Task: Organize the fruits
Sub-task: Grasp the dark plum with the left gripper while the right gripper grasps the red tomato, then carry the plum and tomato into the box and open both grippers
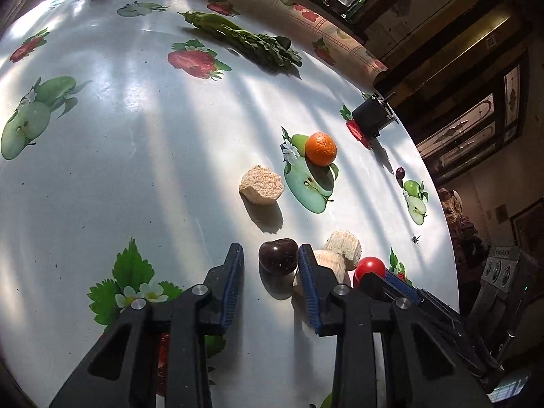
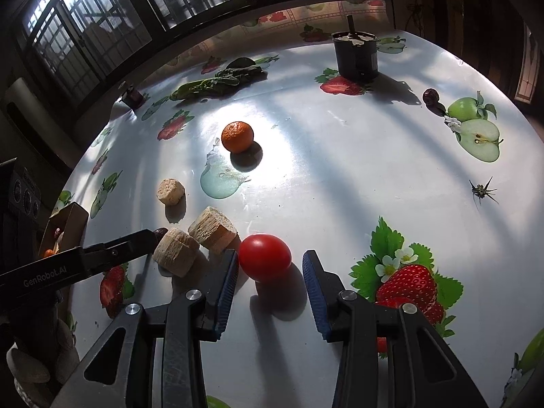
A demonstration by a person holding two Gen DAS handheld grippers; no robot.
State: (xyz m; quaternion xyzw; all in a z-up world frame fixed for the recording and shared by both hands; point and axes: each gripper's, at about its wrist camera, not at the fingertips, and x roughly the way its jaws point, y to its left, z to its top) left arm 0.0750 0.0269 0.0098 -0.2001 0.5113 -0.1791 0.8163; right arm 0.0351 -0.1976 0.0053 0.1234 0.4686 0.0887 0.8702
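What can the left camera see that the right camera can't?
Only the left view shows the whole dark cherry between its open jaws. Only the right view shows the window bars and a cardboard box at the table's edge. Both show the orange, the red tomato, the biscuits and the greens.

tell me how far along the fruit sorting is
Nothing looks sorted yet. In hand: the open left gripper brackets a dark cherry, and the open right gripper brackets a red tomato; neither is gripped. Left: the orange sits loose on the table.
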